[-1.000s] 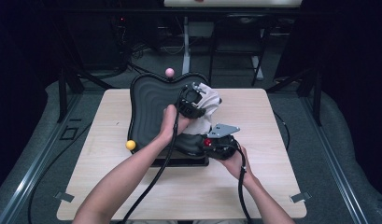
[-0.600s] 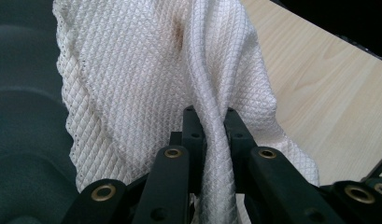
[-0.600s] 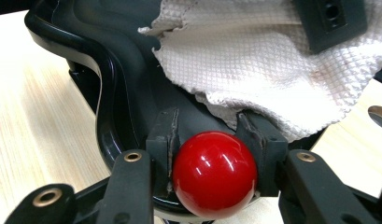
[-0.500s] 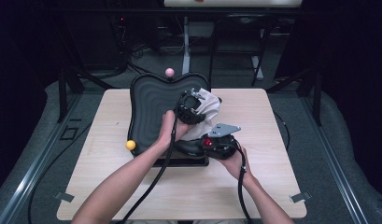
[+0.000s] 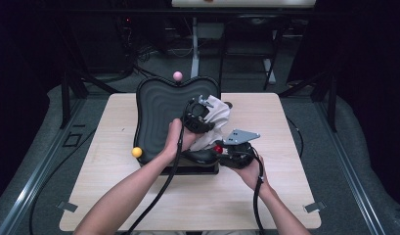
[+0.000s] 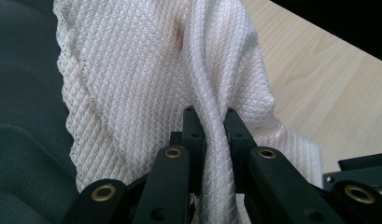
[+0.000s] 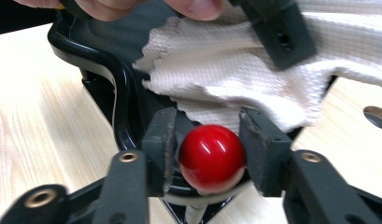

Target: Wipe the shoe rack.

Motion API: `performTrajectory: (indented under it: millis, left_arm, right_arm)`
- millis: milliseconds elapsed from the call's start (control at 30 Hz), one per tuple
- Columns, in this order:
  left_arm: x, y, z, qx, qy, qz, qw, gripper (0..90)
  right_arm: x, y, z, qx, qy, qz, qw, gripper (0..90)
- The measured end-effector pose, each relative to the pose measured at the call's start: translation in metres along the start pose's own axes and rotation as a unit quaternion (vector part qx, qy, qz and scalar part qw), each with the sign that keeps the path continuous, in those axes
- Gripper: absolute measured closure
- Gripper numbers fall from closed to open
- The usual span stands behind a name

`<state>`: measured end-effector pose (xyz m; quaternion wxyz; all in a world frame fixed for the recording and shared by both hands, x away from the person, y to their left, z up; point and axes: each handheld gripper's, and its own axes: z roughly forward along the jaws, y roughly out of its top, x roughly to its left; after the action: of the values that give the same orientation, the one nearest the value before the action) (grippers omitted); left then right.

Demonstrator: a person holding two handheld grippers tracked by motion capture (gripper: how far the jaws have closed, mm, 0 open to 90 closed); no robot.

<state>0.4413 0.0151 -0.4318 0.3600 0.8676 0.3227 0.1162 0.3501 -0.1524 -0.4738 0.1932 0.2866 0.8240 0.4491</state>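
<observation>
Dark floor and stands surround a pale wooden table (image 5: 295,196), on which a black ridged tray (image 5: 158,105) sits toward the far edge, left of centre. A pink ball (image 5: 177,75) stands at the tray's far rim, a yellow ball (image 5: 136,152) at its near left corner, and a red ball (image 5: 218,149) at its near right corner. A white cloth (image 5: 218,117) lies bunched over the tray's right rim. In the left gripper view the left gripper (image 6: 211,122) has its jaws drawn nearly together on a gathered fold of the cloth (image 6: 146,74), which runs up between the two pads and spreads above them, over the tray (image 6: 20,93) on one side and the table (image 6: 328,102) on the other. In the right gripper view the right gripper (image 7: 208,149) clamps the red ball (image 7: 212,157) squarely between its pads, jaws partly open to the ball's width, with the cloth (image 7: 216,70) hanging just behind and above it and the tray rim (image 7: 109,93) to the left. Compared with a second ago, the left gripper (image 5: 197,117) and the cloth sit slightly farther toward the tray's far edge, with more cloth showing beyond the gripper, while the right gripper (image 5: 226,152) holds the same spot on the red ball.
</observation>
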Motion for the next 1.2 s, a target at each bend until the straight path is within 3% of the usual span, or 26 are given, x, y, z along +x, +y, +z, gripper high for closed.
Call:
performTrajectory:
  millis: [333,567,900,1100,1200]
  left_arm:
    - [-0.005,-0.006,0.0,0.002,-0.01,0.003,0.9999,82.1]
    - [-0.011,-0.014,0.0,0.006,-0.024,0.008,0.9997,82.0]
    - [-0.02,-0.035,-0.003,0.023,-0.053,0.015,0.9982,82.1]
    - [-0.017,-0.051,-0.011,0.028,-0.061,0.006,0.9977,82.3]
    - [-0.017,-0.057,-0.015,0.035,-0.059,0.011,0.9976,82.3]
  right_arm:
    - [-0.002,-0.001,0.0,-0.003,0.007,0.006,0.9999,59.0]
    - [-0.001,-0.001,-0.009,-0.008,0.005,0.014,0.9999,48.1]
    - [-0.004,-0.002,-0.015,-0.012,-0.002,0.027,0.9996,43.5]
    - [-0.006,-0.003,-0.013,-0.009,-0.003,0.03,0.9995,43.4]
    - [-0.004,-0.002,-0.012,-0.007,-0.003,0.029,0.9996,43.3]
